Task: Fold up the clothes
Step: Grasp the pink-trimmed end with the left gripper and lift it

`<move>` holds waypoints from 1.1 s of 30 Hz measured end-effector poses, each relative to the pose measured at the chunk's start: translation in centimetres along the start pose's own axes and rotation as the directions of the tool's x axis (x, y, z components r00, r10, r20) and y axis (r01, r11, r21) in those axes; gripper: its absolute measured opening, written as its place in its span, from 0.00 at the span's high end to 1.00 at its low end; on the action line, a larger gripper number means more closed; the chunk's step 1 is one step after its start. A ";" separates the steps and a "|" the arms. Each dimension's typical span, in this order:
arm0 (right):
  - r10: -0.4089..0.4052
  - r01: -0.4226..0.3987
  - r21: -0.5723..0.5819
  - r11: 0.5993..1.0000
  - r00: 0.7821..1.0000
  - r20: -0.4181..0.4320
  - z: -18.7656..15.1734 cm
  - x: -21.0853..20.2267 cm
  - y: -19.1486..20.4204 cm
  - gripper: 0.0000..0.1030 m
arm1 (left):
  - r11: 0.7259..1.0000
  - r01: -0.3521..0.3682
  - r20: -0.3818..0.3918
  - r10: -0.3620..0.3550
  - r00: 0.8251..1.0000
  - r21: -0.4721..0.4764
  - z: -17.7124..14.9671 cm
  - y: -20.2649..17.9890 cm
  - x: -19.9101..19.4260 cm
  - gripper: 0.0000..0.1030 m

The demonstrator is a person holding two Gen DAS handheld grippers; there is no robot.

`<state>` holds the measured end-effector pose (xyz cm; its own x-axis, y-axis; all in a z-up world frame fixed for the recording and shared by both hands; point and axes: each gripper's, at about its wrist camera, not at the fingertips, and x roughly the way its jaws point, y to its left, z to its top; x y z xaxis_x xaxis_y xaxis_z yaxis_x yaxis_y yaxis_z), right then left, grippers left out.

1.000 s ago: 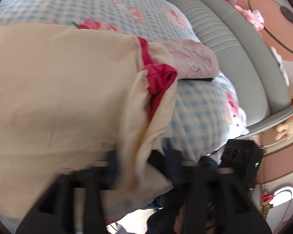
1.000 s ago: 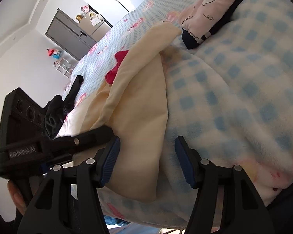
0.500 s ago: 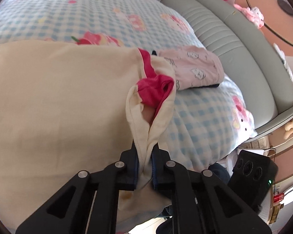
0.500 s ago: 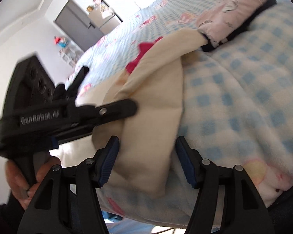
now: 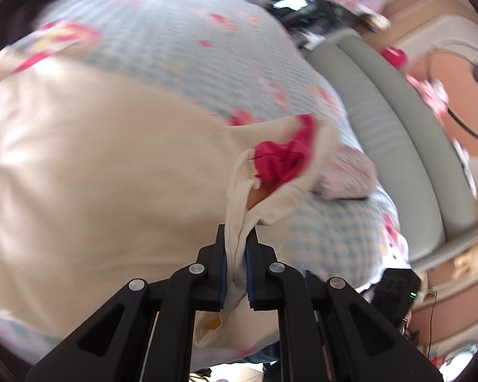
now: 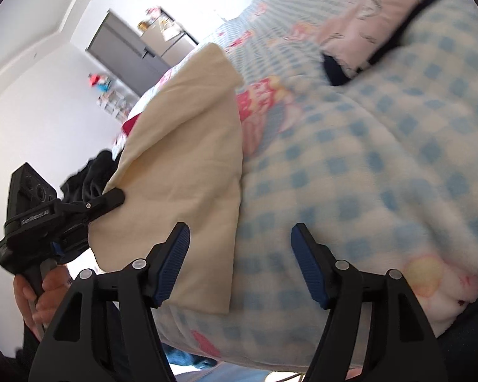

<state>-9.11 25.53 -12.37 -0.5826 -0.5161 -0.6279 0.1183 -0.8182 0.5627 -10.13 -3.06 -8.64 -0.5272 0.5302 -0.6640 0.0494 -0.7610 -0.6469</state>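
Since the earlier frame, the left gripper (image 5: pixel 236 256) had closed on one cream garment (image 5: pixel 111 172), carrying its edge sideways over the bed (image 6: pixel 382 165). Right gripper (image 6: pixel 240 264) fingers were opening, apparently touching nothing. One folded pink garment (image 6: pixel 376 16) lay beyond.

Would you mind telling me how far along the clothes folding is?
Done: a folded pink printed garment lies on the blue checked blanket. In hand: the left claw pinches the cream garment with magenta trim; the right claw is opening, empty. Left: folding it.
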 end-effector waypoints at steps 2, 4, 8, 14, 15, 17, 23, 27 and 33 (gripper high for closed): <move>-0.006 0.005 -0.033 0.999 1.000 -0.016 -0.3 0.6 1.0 0.33 | 0.999 -0.026 -0.020 0.025 0.999 -0.026 -0.4 1.8 0.2 0.91; -0.015 0.013 -0.055 0.998 0.999 -0.032 -0.6 1.1 1.6 0.33 | 0.998 -0.044 -0.046 0.042 0.998 -0.039 -1.0 3.0 1.0 0.91; -0.081 0.074 -0.104 0.992 0.994 -0.067 -1.2 2.2 2.4 0.33 | 0.996 -0.048 -0.072 0.043 0.996 -0.069 -1.9 4.5 2.3 0.88; -0.153 0.138 -0.175 0.975 0.985 -0.074 -1.7 3.3 3.3 0.31 | 0.999 0.030 -0.086 -0.028 0.996 0.027 -2.0 2.8 2.8 0.44; -0.162 0.146 -0.185 0.972 0.984 -0.075 -1.7 3.5 3.5 0.30 | 0.998 -0.018 -0.084 0.024 0.996 0.068 -2.2 2.2 3.1 0.70; -0.171 0.154 -0.197 0.968 0.983 -0.072 -1.8 3.4 3.8 0.30 | 0.984 -0.107 -0.074 0.118 0.990 0.142 -2.5 1.3 3.5 0.89; -0.220 0.206 -0.262 0.943 0.975 -0.025 -1.3 2.3 5.4 0.31 | 0.994 -0.060 0.012 0.059 0.998 0.096 -0.7 1.6 -0.4 0.93; -0.171 0.158 -0.276 0.948 0.985 -0.021 -0.7 2.1 7.1 0.31 | 0.992 -0.086 0.037 0.082 0.996 0.097 0.0 2.2 -2.1 0.93; -0.201 0.171 -0.252 0.953 0.974 -0.100 -1.9 4.8 6.2 0.31 | 0.988 -0.151 -0.053 0.153 0.987 0.040 -1.1 7.1 0.2 0.90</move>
<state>-9.67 17.47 -12.94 -0.5109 -0.3639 -0.7788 0.2156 -0.9313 0.2937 -8.95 -7.96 -13.83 -0.4675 0.4267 -0.7742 0.0948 -0.8465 -0.5238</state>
